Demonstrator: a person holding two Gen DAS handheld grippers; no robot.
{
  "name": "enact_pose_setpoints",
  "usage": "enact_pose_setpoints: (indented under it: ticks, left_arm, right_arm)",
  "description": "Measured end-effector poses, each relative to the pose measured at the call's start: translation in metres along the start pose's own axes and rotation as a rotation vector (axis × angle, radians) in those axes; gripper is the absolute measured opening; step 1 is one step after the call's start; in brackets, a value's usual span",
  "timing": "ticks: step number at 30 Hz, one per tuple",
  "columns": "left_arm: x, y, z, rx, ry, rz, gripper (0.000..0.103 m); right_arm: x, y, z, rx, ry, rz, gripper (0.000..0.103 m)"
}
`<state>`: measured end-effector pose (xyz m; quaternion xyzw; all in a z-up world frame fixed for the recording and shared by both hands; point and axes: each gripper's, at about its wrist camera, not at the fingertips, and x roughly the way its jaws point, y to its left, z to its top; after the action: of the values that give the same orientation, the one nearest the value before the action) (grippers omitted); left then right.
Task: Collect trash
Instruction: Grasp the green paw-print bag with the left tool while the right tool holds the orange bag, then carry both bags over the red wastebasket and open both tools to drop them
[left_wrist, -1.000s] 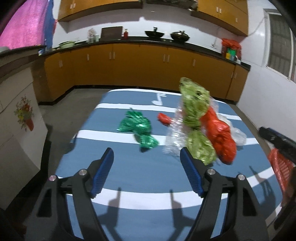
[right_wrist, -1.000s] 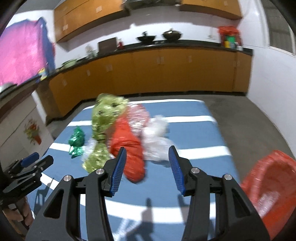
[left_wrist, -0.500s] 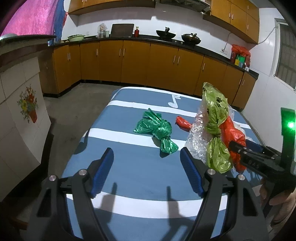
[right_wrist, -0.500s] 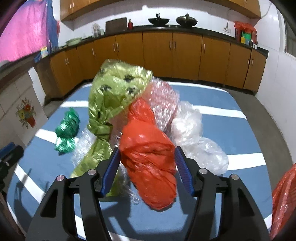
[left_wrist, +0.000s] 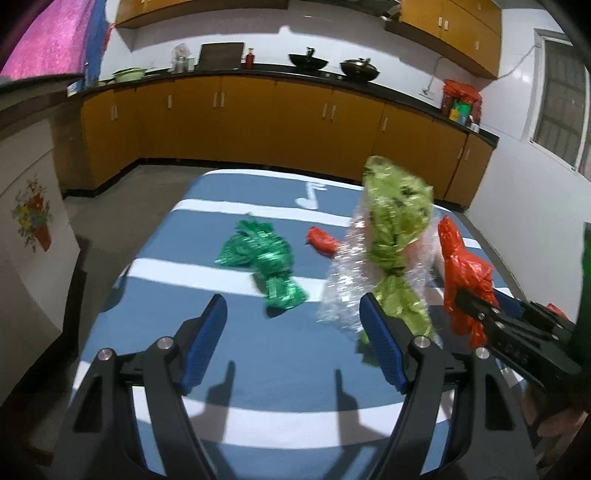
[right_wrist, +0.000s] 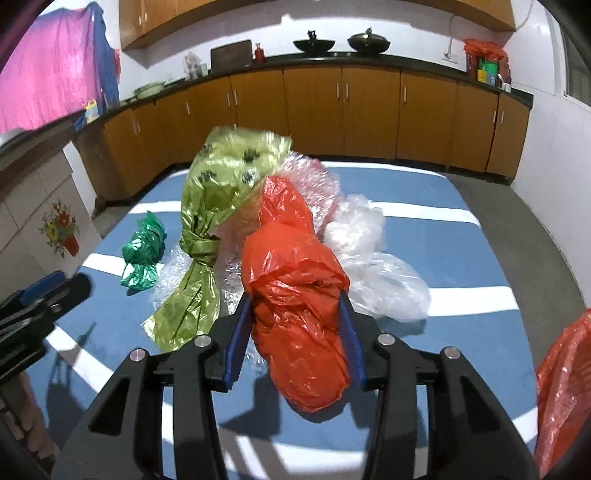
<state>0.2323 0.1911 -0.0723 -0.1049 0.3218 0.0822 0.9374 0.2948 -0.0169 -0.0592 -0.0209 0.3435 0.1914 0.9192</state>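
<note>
right gripper: clenched on the red bag
left gripper: fingers spread, empty
right view only: clear bag
left view only: small red scrap

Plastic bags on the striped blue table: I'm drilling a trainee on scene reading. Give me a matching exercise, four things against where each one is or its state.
Things:
1. red bag
2. dark green bag
3. yellow-green bag
4. left gripper

States:
A. open, holding nothing
B. lying alone on the table
C. between the right gripper fingers
D. knotted, printed with dark paw marks

Pairs: 1-C, 2-B, 3-D, 4-A
</note>
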Motion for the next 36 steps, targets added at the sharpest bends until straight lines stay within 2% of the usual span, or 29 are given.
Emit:
enact_pose_setpoints:
  ticks: [7,14,18,22,25,36]
  left_arm:
    - [0.027,-0.041,0.015,0.052,0.010,-0.044,0.072]
    - [0.068,-0.072,0.026,0.063,0.075,-0.052,0.057]
    - [0.084,-0.081,0.027,0.054,0.111,-0.049,0.052]
    - [0.095,-0.087,0.027,0.069,0.143,-0.036,0.031]
    - [0.092,-0.084,0.026,0.062,0.140,-0.048,0.021]
    - [0.047,-0.078,0.019,0.061,0.090,-0.113,0.018]
  right_arm:
    - [-0.033,-0.025,-0.010,0.044,-0.049,-0.031,0.046]
    - [-0.041,-0.057,-0.016,0.083,-0.053,-0.085,0.046]
    - [-0.039,-0.068,-0.019,0.118,-0.042,-0.094,0.046]
    - [-0.039,-0.072,-0.021,0.132,-0.039,-0.093,0.046]
    - [-0.043,-0.070,-0.024,0.135,-0.044,-0.094,0.046]
    - [-0.062,-0.072,-0.022,0.152,-0.077,-0.103,0.046]
